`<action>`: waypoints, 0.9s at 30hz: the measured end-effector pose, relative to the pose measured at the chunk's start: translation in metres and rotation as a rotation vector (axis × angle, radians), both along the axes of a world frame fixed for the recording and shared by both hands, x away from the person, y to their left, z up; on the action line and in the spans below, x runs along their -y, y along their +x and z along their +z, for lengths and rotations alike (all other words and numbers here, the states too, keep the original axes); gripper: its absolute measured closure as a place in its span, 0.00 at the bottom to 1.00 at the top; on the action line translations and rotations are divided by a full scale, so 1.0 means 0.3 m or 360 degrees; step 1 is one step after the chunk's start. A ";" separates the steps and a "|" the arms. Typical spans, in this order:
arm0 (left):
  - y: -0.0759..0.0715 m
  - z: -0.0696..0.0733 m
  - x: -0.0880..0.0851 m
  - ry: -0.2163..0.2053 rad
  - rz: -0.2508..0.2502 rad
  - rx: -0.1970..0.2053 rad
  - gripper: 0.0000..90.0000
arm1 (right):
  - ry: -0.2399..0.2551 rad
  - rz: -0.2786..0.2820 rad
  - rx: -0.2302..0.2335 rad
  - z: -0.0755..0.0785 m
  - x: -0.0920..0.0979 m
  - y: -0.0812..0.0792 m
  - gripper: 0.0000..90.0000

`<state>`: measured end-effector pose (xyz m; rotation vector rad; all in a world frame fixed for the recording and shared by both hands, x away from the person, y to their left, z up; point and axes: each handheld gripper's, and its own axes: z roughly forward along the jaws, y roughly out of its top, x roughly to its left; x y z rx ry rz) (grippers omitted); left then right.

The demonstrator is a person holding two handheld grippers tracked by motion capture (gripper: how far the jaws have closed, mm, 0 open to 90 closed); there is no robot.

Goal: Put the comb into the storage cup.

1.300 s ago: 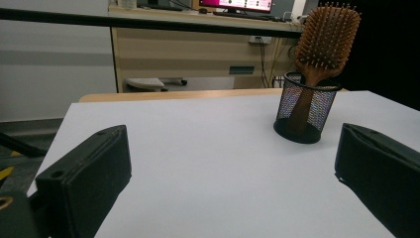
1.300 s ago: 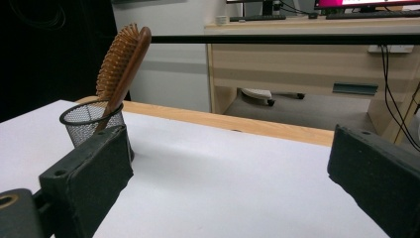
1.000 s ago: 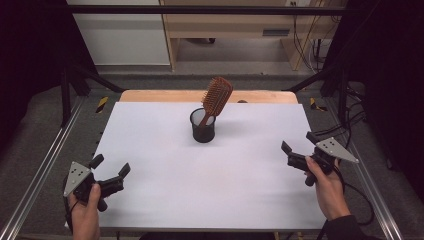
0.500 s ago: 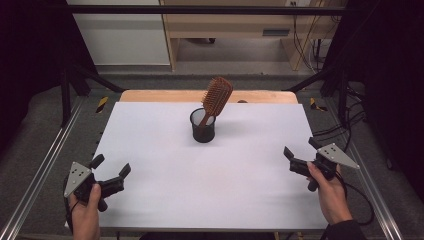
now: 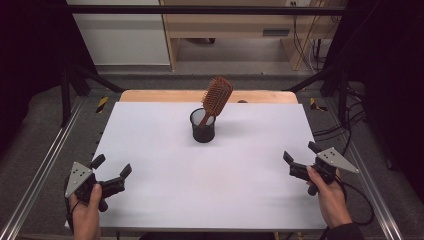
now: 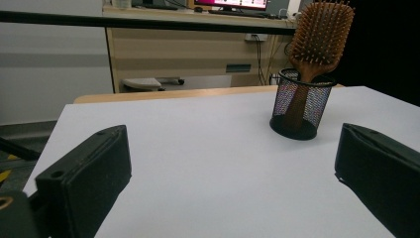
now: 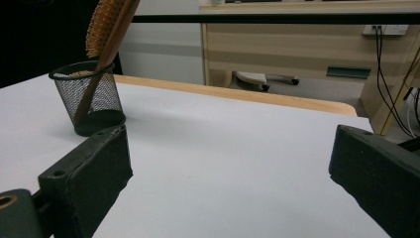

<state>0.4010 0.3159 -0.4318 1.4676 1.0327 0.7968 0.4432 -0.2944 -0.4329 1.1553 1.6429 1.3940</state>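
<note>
Mesh forms the wall of the black round pen cup (image 5: 202,126) seen in the high view, set on the matt white table top (image 5: 210,175) toward its far middle. A wooden paddle hairbrush (image 5: 216,98) is stood in the cup handle down, its broad oval head leaned up and to the right over the rim. Well short of the cup and to its left, the left gripper (image 5: 110,170) is held over the near corner of the table, its two black jaws spread apart with nothing between them and a grey three-cornered plate on top. Well short of the cup and to its right, the right gripper (image 5: 299,159) is held near the table's edge, its jaws likewise apart and empty.

In the left gripper view, two blocky, matt black jaws are seen wide apart over bare white table (image 6: 198,148). Beyond them and to the right, the wire-mesh cup (image 6: 301,106) is stood with a solid dark base, and the brush (image 6: 319,37) is shown with rows of rounded pins on its face.

In the right gripper view, the same kind of jaws are spread wide over the table (image 7: 223,148). The cup (image 7: 90,99) is placed beyond the left jaw, and the brush handle (image 7: 106,54) is leaned across it, the bristled head being cut off by the top edge.
</note>
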 end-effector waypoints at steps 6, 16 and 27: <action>0.000 0.000 0.001 0.0001 -0.0003 0.0000 0.01 | -0.0008 0.0017 -0.0009 -0.012 -0.007 -0.005 0.03; 0.000 -0.001 0.003 -0.0001 -0.0008 0.0000 0.01 | -0.0027 0.0044 0.0010 -0.035 -0.023 -0.016 0.04; 0.000 -0.002 0.007 0.0005 -0.0014 -0.0001 0.01 | -0.0048 0.0083 0.0027 -0.055 -0.057 -0.025 0.04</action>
